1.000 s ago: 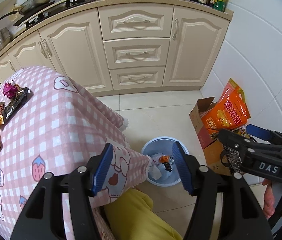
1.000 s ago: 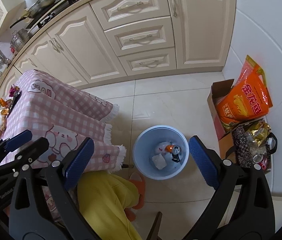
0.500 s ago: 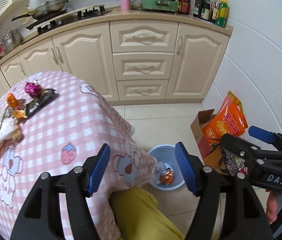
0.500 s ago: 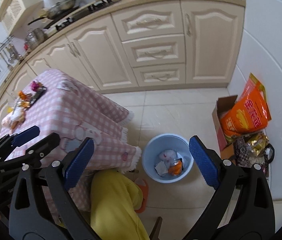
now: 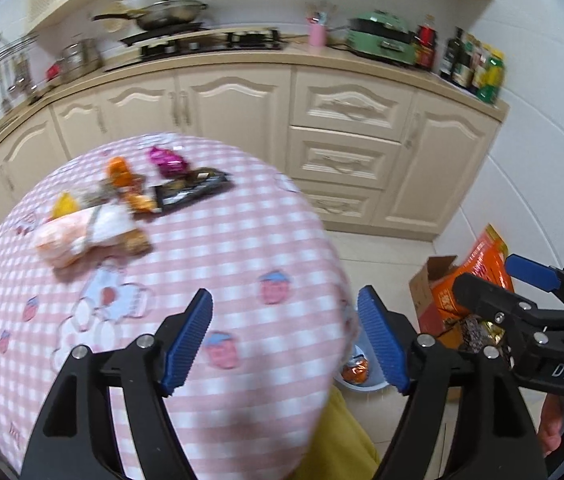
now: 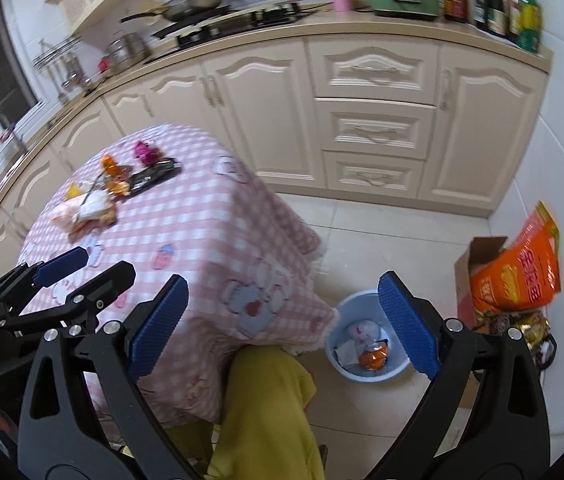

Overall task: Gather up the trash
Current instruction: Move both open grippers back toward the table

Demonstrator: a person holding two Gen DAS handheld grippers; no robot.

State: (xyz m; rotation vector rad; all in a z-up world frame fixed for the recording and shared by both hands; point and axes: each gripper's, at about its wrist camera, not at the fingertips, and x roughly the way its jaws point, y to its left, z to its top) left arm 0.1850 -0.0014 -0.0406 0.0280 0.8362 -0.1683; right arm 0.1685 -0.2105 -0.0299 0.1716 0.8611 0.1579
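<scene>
Several wrappers lie at the far left of the pink checked table: a pale crumpled bag, a black tray wrapper, a magenta foil and orange pieces. My left gripper hangs over the table's near edge, its jaws opening with nothing between them. My right gripper stands open and empty above the table corner. The blue bin on the floor holds an orange wrapper and white scraps. The same wrappers appear in the right wrist view.
Cream kitchen cabinets run along the back, with a stove and bottles on the counter. A cardboard box with an orange bag stands by the right wall. A person's yellow-clad leg sits below the table.
Both grippers rose and swung left from over the bin toward the table. The wrappers now sit nearer the middle of both views. The left jaws stand wider apart.
</scene>
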